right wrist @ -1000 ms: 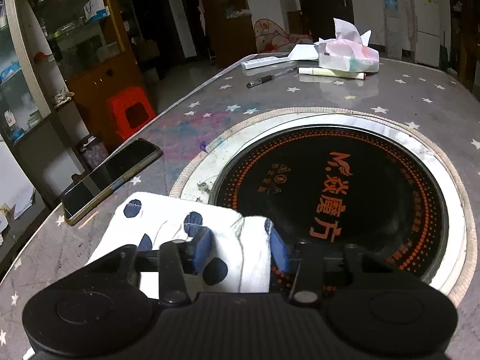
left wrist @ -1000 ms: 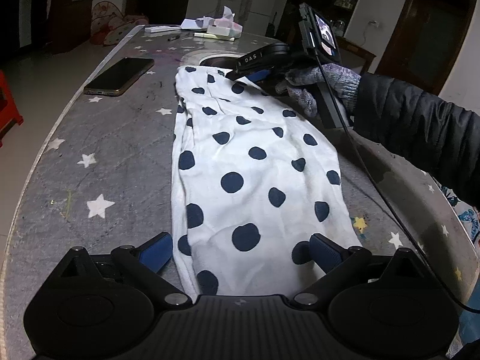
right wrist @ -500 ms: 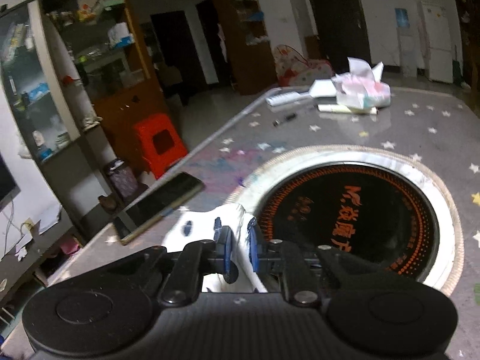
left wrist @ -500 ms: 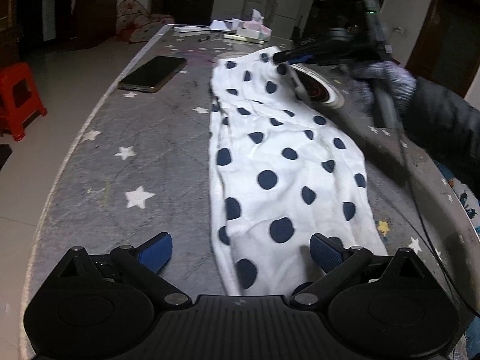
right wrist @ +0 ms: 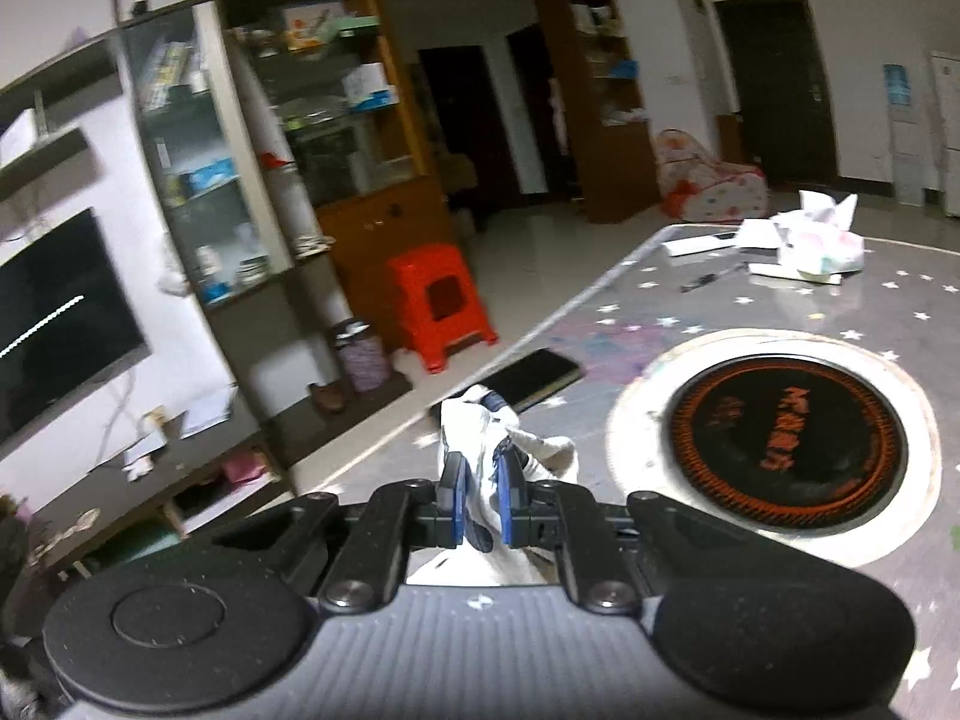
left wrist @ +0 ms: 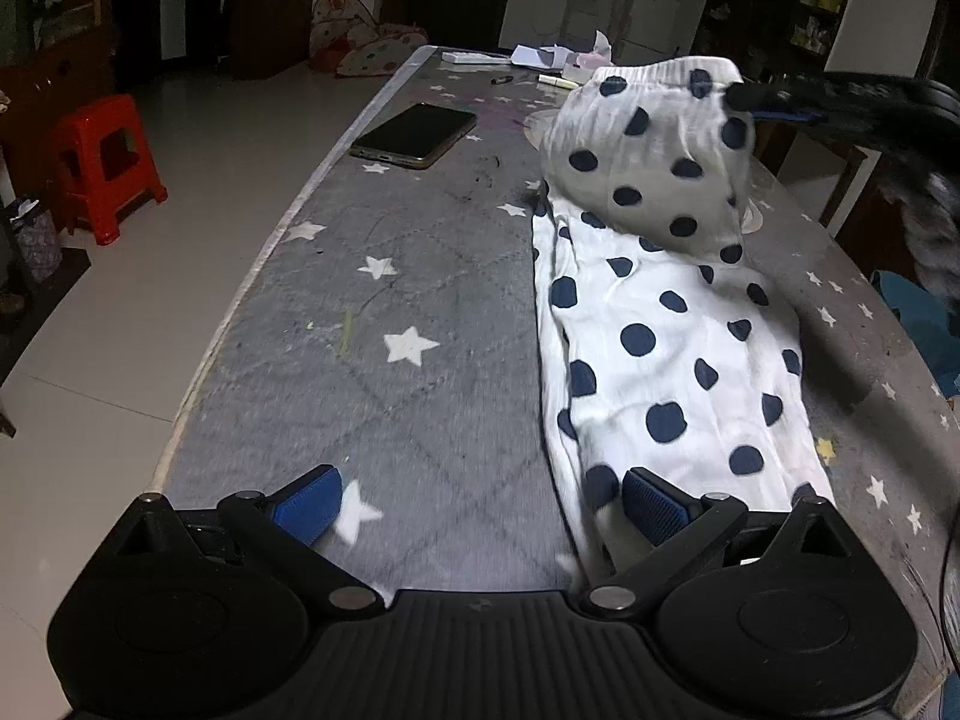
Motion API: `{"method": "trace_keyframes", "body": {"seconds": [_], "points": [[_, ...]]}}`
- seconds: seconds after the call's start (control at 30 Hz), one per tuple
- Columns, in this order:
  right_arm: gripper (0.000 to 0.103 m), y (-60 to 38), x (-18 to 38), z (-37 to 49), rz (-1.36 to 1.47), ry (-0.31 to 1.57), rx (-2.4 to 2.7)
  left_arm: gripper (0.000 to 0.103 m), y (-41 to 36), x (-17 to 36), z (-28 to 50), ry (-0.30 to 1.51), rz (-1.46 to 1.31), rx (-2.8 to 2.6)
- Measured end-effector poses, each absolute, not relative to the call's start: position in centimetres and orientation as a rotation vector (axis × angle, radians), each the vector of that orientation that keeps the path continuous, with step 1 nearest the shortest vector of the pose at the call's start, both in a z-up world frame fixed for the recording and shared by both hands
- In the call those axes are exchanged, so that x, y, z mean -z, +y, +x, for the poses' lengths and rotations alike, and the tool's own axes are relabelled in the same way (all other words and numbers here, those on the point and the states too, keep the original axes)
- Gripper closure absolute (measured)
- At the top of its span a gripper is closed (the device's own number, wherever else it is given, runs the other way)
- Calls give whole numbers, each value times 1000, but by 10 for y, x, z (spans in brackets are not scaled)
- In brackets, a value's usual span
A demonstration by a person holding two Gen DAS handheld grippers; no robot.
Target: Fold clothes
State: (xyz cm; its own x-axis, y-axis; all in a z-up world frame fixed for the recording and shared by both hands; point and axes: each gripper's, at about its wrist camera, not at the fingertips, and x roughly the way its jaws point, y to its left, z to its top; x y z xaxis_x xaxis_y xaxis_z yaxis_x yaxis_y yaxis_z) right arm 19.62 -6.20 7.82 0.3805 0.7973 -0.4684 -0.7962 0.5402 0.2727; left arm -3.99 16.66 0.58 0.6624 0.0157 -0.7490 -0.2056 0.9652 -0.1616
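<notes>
A white garment with dark blue dots lies lengthwise on the grey star-patterned table. My right gripper is shut on the garment's far waistband end and holds it lifted off the table; in the left wrist view that end hangs raised and curls back over the flat part, with the right gripper at its top right. My left gripper is open and low at the garment's near end, its right pad on the cloth's left edge.
A black phone lies at the table's far left edge. A round black induction hob is set in the table. Tissues, papers and a pen lie at the far end. A red stool stands on the floor left.
My right gripper has closed on the waistband end and lifted it up and back over the garment. My left gripper has shifted left, so the garment now sits to its right.
</notes>
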Motion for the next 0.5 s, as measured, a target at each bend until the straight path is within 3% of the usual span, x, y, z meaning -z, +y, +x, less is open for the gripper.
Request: {"method": "trace_keyframes", "body": {"seconds": [0.5], "points": [[94, -92, -89, 55, -61, 632, -1268, 1, 158, -2, -75, 829, -232, -140]]}}
